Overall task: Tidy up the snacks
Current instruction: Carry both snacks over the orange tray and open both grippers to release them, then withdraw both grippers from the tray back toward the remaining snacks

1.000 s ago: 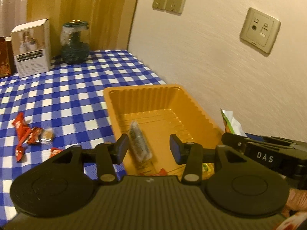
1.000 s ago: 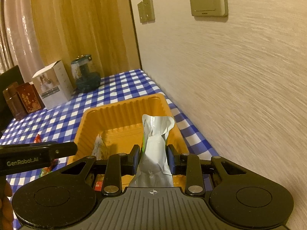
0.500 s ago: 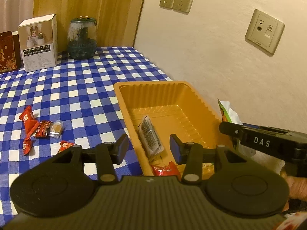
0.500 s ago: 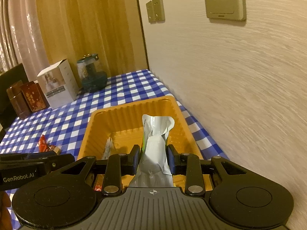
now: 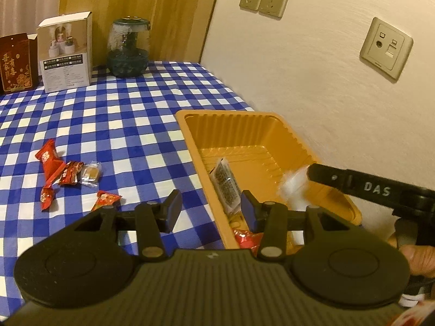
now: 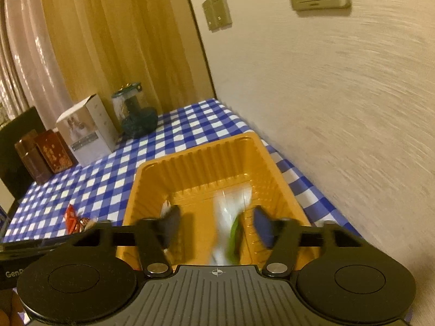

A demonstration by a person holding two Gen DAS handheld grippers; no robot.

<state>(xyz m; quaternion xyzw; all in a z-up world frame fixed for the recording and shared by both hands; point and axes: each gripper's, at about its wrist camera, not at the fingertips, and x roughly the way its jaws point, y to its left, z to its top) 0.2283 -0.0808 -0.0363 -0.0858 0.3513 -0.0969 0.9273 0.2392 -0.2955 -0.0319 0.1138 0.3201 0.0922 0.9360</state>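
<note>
Five loose snacks point(image 5: 68, 175), one tray point(image 5: 190, 135).

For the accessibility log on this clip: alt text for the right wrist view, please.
The right gripper hangs over an orange plastic tray, its jaws opening around a blurred white and green snack packet that no pad presses. The tray sits on a blue checked tablecloth against a cream wall, with boxes and a glass jar behind.

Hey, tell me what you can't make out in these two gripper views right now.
- White and green packet, right wrist view: motion-blurred, label unreadable.
- Snacks at the orange tray's near end, left wrist view: hidden behind the left gripper.
- Red candies, right wrist view: mostly covered by the right gripper.
</note>
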